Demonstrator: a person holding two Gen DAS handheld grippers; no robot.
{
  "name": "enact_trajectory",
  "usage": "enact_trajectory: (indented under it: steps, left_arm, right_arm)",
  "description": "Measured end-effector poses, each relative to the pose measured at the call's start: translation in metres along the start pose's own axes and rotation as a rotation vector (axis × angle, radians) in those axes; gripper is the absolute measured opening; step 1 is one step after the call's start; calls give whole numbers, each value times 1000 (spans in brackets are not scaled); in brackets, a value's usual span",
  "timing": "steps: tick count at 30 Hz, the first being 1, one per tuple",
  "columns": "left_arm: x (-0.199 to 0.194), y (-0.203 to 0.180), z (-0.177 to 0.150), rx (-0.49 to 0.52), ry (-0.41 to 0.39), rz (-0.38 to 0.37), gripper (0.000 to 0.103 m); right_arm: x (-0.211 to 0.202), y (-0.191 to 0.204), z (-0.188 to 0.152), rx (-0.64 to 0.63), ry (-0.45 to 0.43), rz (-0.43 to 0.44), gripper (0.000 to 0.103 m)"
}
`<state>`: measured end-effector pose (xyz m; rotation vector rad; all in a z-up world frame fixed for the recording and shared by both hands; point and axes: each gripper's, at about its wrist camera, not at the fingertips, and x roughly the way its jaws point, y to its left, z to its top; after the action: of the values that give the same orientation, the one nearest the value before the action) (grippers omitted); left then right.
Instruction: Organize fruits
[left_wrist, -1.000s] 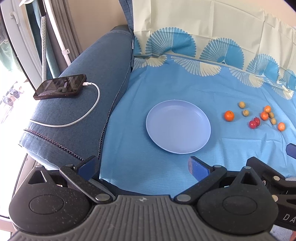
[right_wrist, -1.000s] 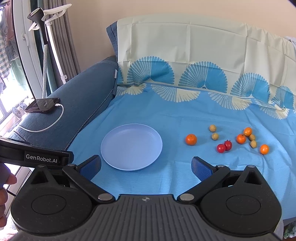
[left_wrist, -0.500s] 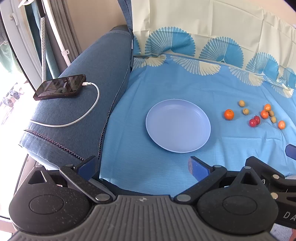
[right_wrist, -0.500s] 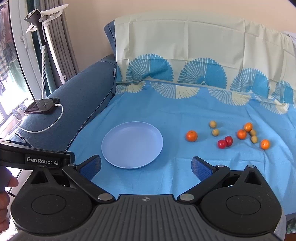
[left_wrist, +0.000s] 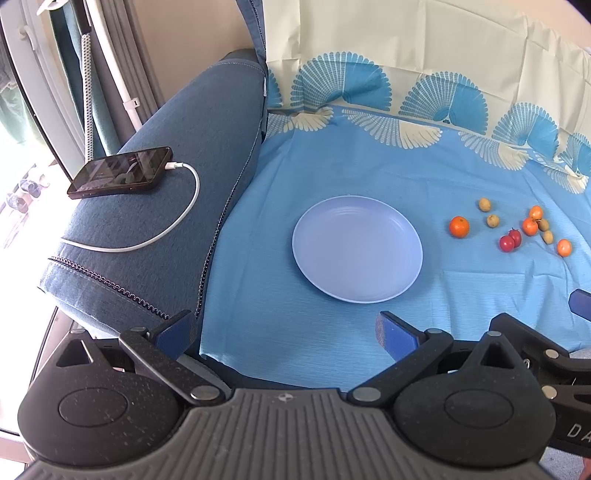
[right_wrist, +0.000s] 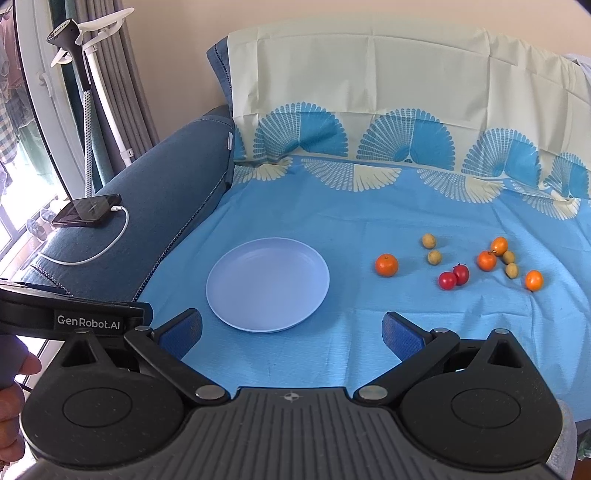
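Note:
A pale blue plate (left_wrist: 357, 249) (right_wrist: 267, 284) lies empty on the blue sheet. To its right lie several small fruits: a lone orange (left_wrist: 459, 226) (right_wrist: 386, 264), two red tomatoes (left_wrist: 510, 240) (right_wrist: 453, 277), several yellow-brown fruits (right_wrist: 429, 241) and more small oranges (right_wrist: 486, 260). My left gripper (left_wrist: 286, 330) is open and empty at the sheet's near edge, short of the plate. My right gripper (right_wrist: 291, 332) is open and empty, just in front of the plate.
A blue sofa armrest (left_wrist: 166, 206) on the left bears a black phone (left_wrist: 120, 177) with a white charging cable (left_wrist: 184, 206). A patterned cloth covers the backrest (right_wrist: 388, 122). A white stand (right_wrist: 99, 85) and curtains are at the far left.
Both views have shifted only slightly; the right gripper has risen or drawn back a little. Nothing on the sheet has moved, and both grippers stay open.

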<state>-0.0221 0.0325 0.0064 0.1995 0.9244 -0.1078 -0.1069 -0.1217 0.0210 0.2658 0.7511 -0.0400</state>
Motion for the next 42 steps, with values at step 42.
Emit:
enact_trajectory:
  steps: [42]
  left_arm:
    - [6,-39,15,76,39,-36,103]
  right_arm:
    - [6,-44,2,119,-55,-63,103]
